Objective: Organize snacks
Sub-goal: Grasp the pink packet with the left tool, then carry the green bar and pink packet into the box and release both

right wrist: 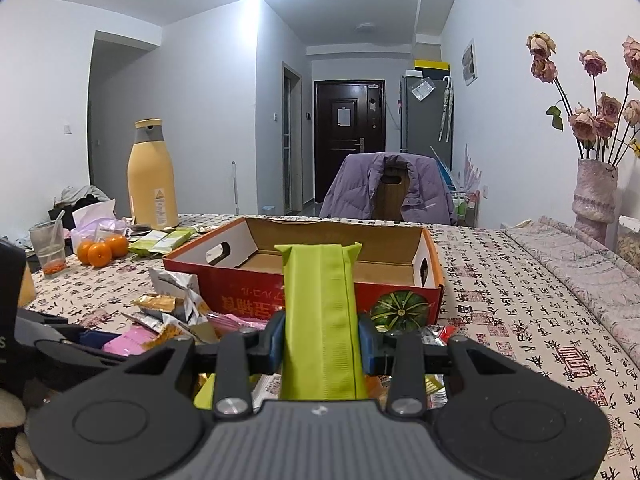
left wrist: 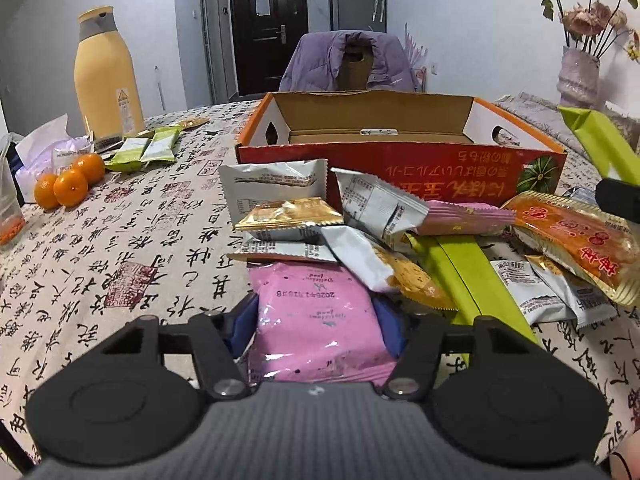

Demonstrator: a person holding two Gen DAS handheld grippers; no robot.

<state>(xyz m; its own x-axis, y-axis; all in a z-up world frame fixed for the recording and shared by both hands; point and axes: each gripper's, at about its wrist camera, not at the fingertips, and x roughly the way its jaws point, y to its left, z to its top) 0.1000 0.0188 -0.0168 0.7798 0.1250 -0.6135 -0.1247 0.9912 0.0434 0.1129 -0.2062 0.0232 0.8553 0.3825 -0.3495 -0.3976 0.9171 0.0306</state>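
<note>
My right gripper (right wrist: 320, 346) pinches green packet (right wrist: 320, 320), long axis pointing away toward box (right wrist: 304, 300). Box apparently empty. My left gripper (left wrist: 318, 320) pinches pink packet (left wrist: 316, 320) on the table.

The cardboard box (right wrist: 304, 276) is open on top with a bare floor. A heap of snack packets (left wrist: 360, 240) blocks its near wall. The surface (right wrist: 520, 300) right of the box lies bare. Oranges (left wrist: 66, 184) and a yellow bottle (left wrist: 106, 80) crowd the left edge.
</note>
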